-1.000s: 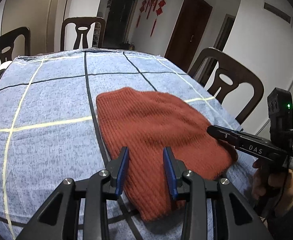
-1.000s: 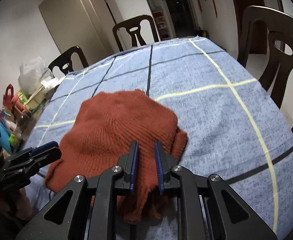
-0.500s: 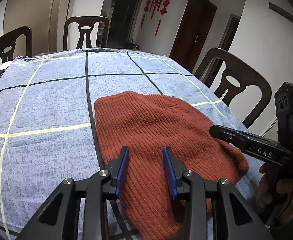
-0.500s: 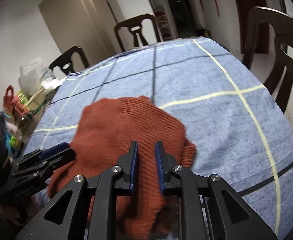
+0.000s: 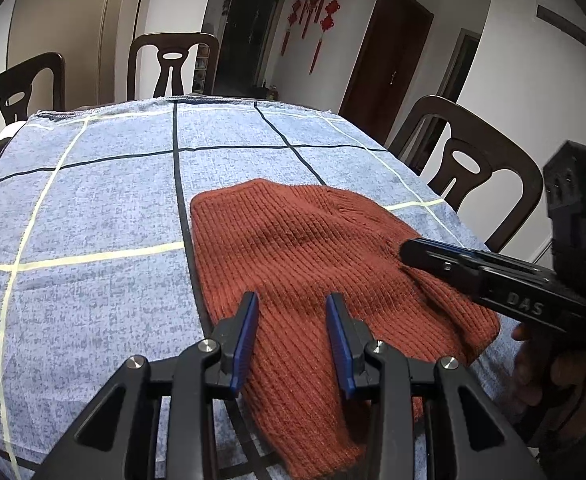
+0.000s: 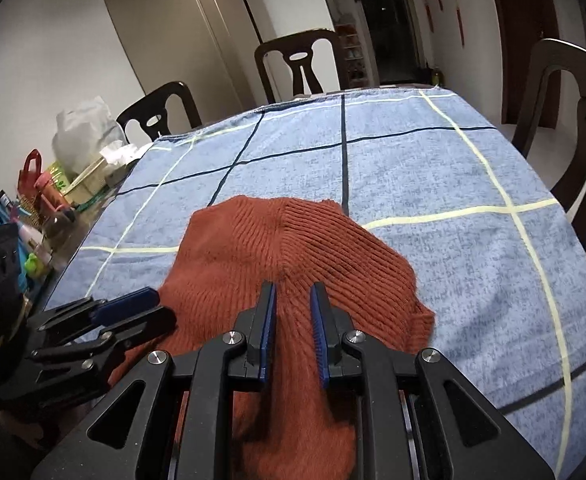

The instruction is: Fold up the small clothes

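Observation:
A rust-red ribbed knit garment (image 5: pixel 305 264) lies flat on the blue checked tablecloth (image 5: pixel 93 208); it also shows in the right wrist view (image 6: pixel 293 248). My left gripper (image 5: pixel 292 300) is open and empty, hovering over the garment's near part. My right gripper (image 6: pixel 292 292) is open by a small gap and empty, low over the garment's near right part. The right gripper also shows in the left wrist view (image 5: pixel 407 250), over the garment's right edge. The left gripper shows in the right wrist view (image 6: pixel 149 304).
Dark wooden chairs (image 5: pixel 473 168) stand around the table. Clutter of bags, bottles and a tissue box (image 6: pixel 73 168) sits at the table's left side in the right wrist view. The tablecloth's near edge (image 5: pixel 33 456) is close below my left gripper.
My right gripper's jaws have parted from almost closed and no longer grip the garment. The garment now lies spread flatter. Both grippers have shifted slightly back toward the near edge.

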Tool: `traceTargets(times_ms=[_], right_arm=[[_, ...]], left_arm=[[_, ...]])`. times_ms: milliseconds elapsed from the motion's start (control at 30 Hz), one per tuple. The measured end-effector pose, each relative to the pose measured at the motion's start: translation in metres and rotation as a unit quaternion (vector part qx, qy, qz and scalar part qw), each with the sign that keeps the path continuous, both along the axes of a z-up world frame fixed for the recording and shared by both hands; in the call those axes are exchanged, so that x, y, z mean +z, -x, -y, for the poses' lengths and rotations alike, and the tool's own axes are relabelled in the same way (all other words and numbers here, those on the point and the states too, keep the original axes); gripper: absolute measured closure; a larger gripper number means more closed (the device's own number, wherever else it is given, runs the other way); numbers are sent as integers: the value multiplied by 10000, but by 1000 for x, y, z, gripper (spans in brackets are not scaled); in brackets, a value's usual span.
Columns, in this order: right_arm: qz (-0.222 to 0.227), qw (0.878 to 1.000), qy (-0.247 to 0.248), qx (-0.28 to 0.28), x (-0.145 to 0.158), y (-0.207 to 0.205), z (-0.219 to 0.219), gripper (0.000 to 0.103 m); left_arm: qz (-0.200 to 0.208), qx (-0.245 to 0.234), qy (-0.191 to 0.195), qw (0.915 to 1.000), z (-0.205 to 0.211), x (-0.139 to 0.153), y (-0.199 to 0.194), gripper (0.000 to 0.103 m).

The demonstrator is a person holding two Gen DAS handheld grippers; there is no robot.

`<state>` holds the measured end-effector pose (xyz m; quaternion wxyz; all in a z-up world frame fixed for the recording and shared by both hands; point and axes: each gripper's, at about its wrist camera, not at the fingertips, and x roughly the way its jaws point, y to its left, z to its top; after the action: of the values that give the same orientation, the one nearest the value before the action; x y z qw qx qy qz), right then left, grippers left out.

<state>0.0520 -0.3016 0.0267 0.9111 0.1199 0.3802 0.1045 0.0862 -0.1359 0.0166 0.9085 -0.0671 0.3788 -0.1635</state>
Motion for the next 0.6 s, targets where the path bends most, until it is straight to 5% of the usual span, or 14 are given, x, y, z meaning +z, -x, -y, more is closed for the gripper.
traceTargets(times_ms=[267,467,600], right_arm=[[43,9997,-5,-251,2,13,16,85],[-233,9975,-230,-627,-14,14,41,63],[-395,9922,-933,-724,-27,12,58,56]], left_arm=[[-3,19,32,10000,0,2,-1,65],[12,268,278,9993,-14,2,0,64],[-145,348,333,9987,-20,-7,-3,63]])
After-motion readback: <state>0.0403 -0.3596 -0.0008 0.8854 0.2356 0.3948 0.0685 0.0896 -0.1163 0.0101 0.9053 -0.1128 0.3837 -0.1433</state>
